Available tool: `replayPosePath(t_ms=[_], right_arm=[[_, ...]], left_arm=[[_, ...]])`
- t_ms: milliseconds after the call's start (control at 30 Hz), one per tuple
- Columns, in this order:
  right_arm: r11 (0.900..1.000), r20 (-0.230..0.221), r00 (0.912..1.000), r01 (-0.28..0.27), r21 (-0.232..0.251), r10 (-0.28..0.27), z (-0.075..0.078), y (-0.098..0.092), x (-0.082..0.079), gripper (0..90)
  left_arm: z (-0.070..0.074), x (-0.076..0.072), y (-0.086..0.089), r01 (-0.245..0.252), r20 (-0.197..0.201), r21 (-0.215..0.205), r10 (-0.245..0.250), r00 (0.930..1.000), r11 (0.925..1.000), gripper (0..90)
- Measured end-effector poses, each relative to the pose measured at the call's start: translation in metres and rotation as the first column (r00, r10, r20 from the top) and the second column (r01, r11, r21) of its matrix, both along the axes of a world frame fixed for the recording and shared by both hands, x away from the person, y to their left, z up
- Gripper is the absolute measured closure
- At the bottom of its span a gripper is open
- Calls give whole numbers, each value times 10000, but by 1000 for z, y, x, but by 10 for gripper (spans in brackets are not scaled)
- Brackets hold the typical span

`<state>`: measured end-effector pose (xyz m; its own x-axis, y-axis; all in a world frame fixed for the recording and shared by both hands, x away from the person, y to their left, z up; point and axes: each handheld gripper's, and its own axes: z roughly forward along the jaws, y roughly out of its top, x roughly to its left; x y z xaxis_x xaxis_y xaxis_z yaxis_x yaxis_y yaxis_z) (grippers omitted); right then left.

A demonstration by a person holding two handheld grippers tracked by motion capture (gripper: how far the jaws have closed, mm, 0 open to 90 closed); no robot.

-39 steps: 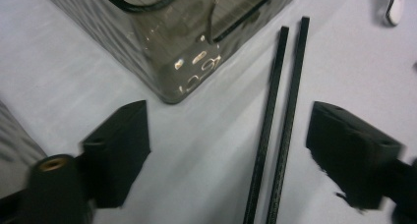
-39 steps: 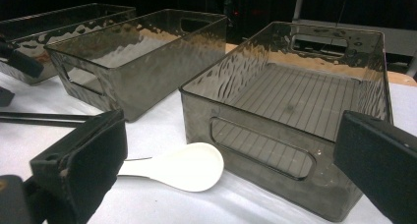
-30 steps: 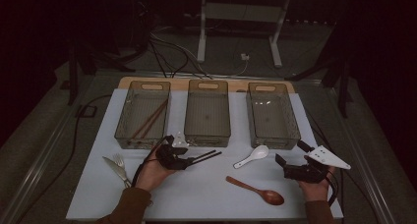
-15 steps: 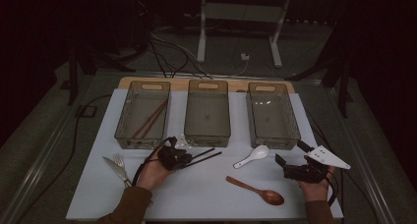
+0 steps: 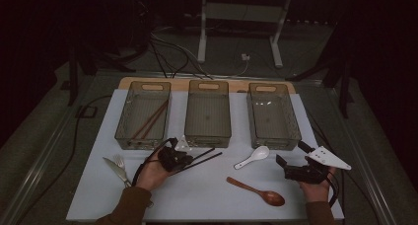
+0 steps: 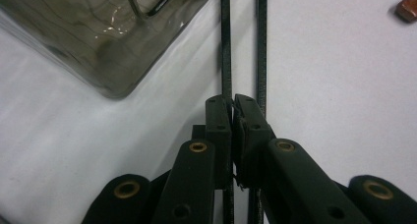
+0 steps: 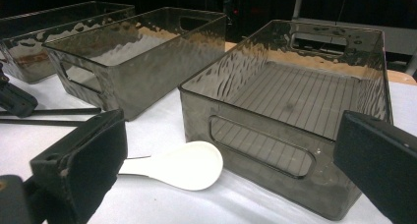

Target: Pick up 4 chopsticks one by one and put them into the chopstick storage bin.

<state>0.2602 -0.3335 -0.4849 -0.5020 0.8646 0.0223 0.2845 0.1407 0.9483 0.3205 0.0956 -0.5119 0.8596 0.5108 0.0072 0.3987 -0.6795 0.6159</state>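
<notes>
Two black chopsticks lie on the white mat in front of the middle bin. My left gripper sits at their near ends. In the left gripper view its jaws have just been closing and now pinch one black chopstick; the second chopstick runs alongside, outside the pads. At the mat's right side my right gripper rests with its jaws wide apart and nothing between them. Its own view has a white spoon lying just ahead, before the right bin.
Three smoky clear bins stand in a row at the back; the left bin holds brown chopsticks. A wooden spoon lies near the front edge, the white spoon behind it. A fork and knife lie at front left.
The left gripper's jaws have closed onto a black chopstick. Both hands have stayed where they were, and the chopsticks and spoons have not shifted.
</notes>
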Motion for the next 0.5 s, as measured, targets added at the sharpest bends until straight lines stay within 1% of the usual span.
replayPosePath(t_ms=[100, 267, 333, 400, 500], right_arm=[[10000, -10, 10000, 0, -2, 0, 0, 0, 0, 2], [10000, -5, 10000, -17, -16, 17, 0, 0, 0, 2], [10000, -12, 10000, 0, -5, 0, 0, 0, 0, 2], [10000, -6, 10000, 1, -6, -1, 0, 0, 0, 2], [10000, -9, 10000, -9, -6, 9, 0, 0, 0, 2]], left_arm=[[4, -2, 2, 1, 76, -110, 0, 10000, 9999, 877], [8, -5, 4, 33, 141, -115, -32, 9999, 9999, 877], [11, -7, 5, 93, 212, -157, -90, 9997, 9998, 877], [14, -10, 6, 88, 325, -211, -81, 9994, 9997, 877], [19, -11, 9, 50, 395, -318, -38, 9992, 9995, 877]])
